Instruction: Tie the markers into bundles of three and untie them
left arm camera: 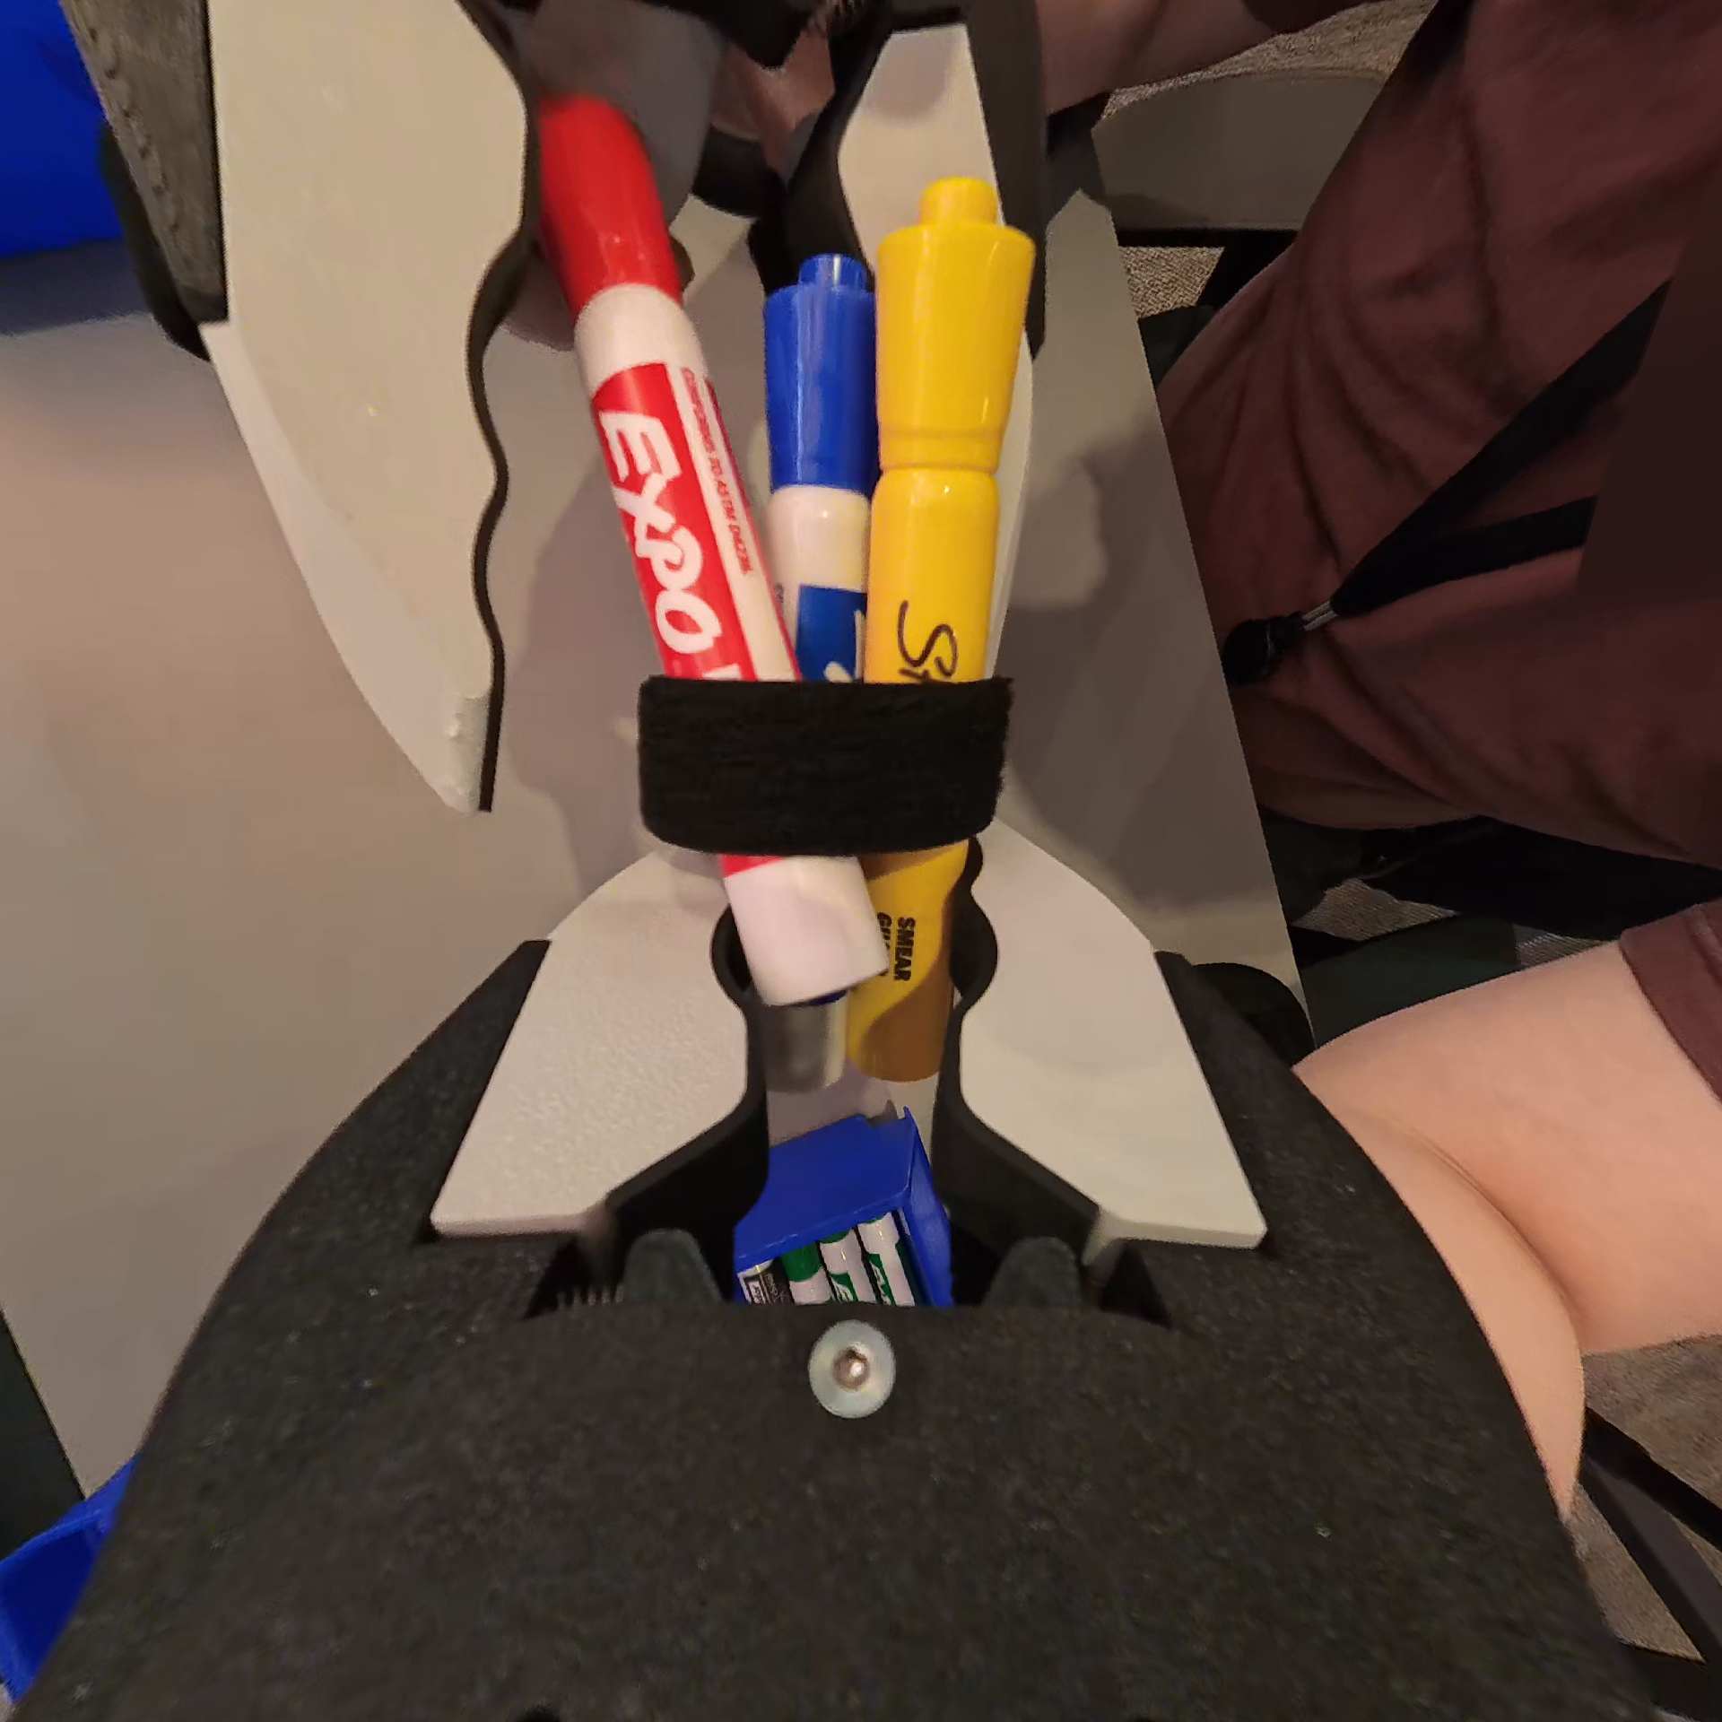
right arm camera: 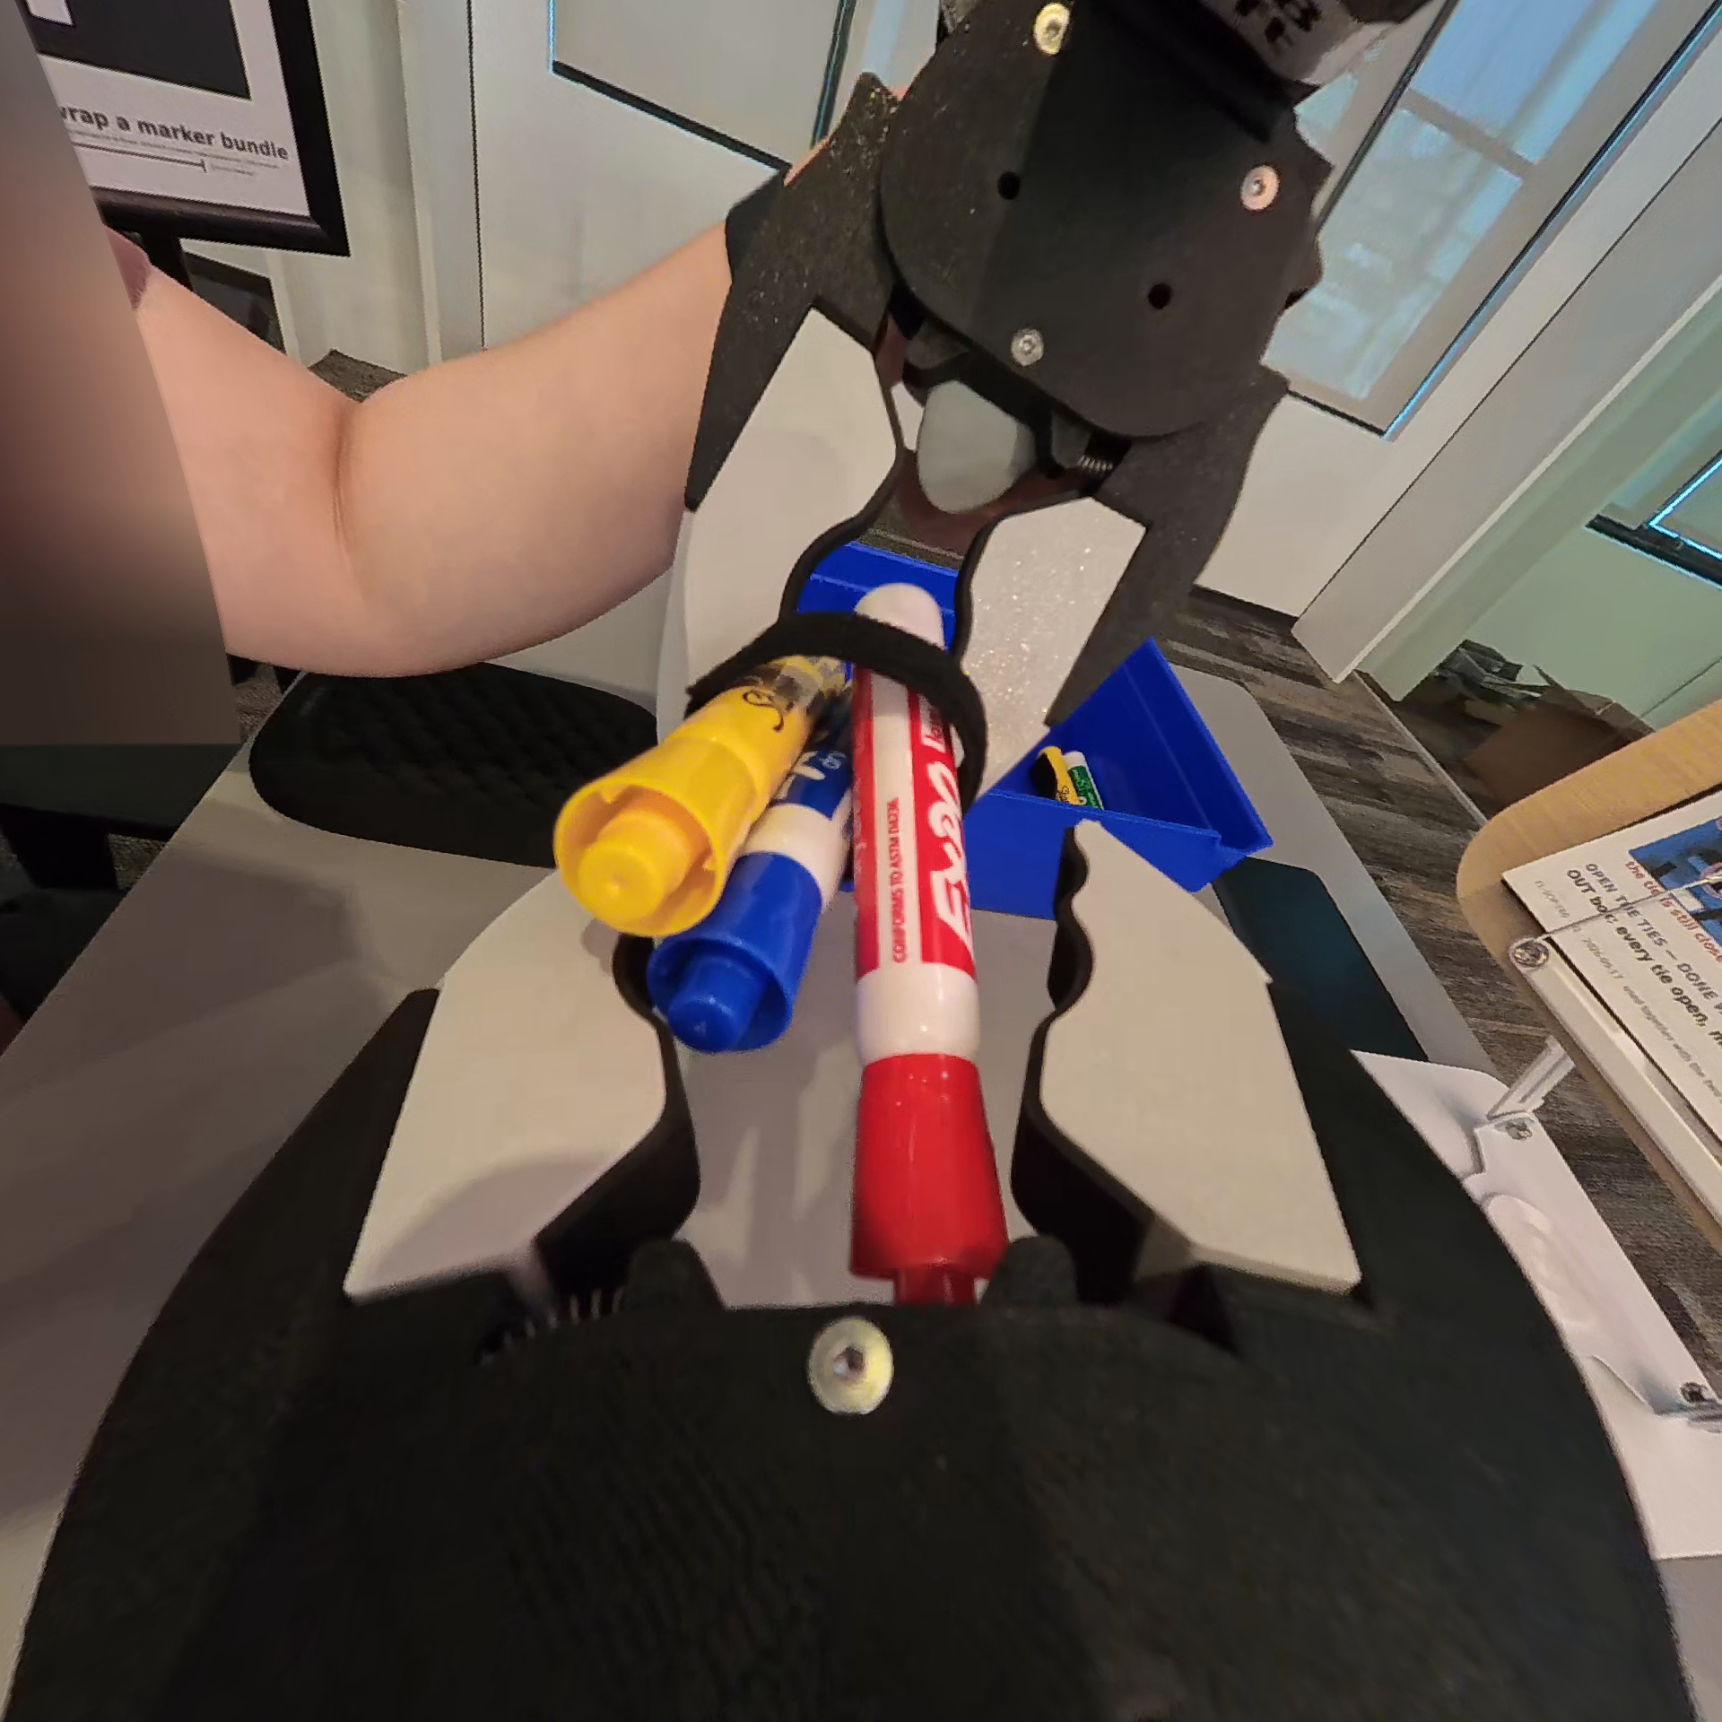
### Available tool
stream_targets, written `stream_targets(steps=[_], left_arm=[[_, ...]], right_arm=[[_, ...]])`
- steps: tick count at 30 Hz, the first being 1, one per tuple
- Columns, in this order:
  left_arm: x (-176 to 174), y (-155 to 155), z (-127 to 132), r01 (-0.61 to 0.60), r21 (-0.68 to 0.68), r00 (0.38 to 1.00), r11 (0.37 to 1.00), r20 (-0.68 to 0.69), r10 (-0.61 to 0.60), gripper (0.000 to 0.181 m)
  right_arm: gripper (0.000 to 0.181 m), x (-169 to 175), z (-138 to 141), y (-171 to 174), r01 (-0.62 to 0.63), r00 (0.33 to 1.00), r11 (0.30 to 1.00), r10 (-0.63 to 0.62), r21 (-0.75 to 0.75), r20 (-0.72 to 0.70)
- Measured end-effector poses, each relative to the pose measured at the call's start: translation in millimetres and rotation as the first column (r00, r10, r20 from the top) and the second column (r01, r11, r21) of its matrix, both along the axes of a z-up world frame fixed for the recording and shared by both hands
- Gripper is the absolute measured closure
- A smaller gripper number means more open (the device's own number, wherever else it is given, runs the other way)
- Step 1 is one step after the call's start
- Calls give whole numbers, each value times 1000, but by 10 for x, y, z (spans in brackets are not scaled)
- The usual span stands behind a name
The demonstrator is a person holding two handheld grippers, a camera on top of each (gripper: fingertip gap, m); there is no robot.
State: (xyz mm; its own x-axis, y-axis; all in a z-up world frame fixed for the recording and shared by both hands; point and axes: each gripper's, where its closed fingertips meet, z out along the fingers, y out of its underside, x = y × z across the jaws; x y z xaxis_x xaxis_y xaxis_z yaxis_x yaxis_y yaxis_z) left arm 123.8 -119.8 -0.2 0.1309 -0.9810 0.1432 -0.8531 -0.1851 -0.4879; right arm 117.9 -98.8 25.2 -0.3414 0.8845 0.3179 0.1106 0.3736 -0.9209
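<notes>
Left tongs clamped on bundle's butt ends w/ blue marker mostly hidden, black strap round all three, right tongs apart around caps, blue bin partly blocked on surface beyond.

Pale walls, bright windows

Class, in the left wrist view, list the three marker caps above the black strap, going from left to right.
red marker cap → blue marker cap → yellow marker cap, all above the black strap.
</notes>
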Motion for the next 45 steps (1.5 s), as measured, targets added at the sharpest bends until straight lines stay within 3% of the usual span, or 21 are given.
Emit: stream_targets(steps=[7,15,24,28,33,39,45], left_arm=[[-14,-15,-6,1,5,1000,1000,29,-1,143],[-125,0,-188,-33,-26,999,999,4,34,143],[-506,174,-512,-254,75,951,964,-161,263,142],[-528,158,-658,-266,70,947,962,-169,274,143],[-648,182,-804,-294,88,914,952,-267,306,143],[-694,190,-972,-278,86,894,957,-341,290,143],[-575,199,-894,-232,102,920,967,-299,252,143]], right_arm=[[102,-5,-9,-35,-29,1000,999,29,-16,-4],[103,24,-151,95,-15,999,999,16,-53,30],[112,306,-30,621,98,994,960,-105,-262,-13],[126,410,-352,863,230,970,951,-206,-206,130],[142,404,-748,790,212,947,974,-185,-77,264],[144,447,-1059,605,132,924,990,-104,-52,367],[153,695,-1454,319,-71,808,990,-16,123,588]])
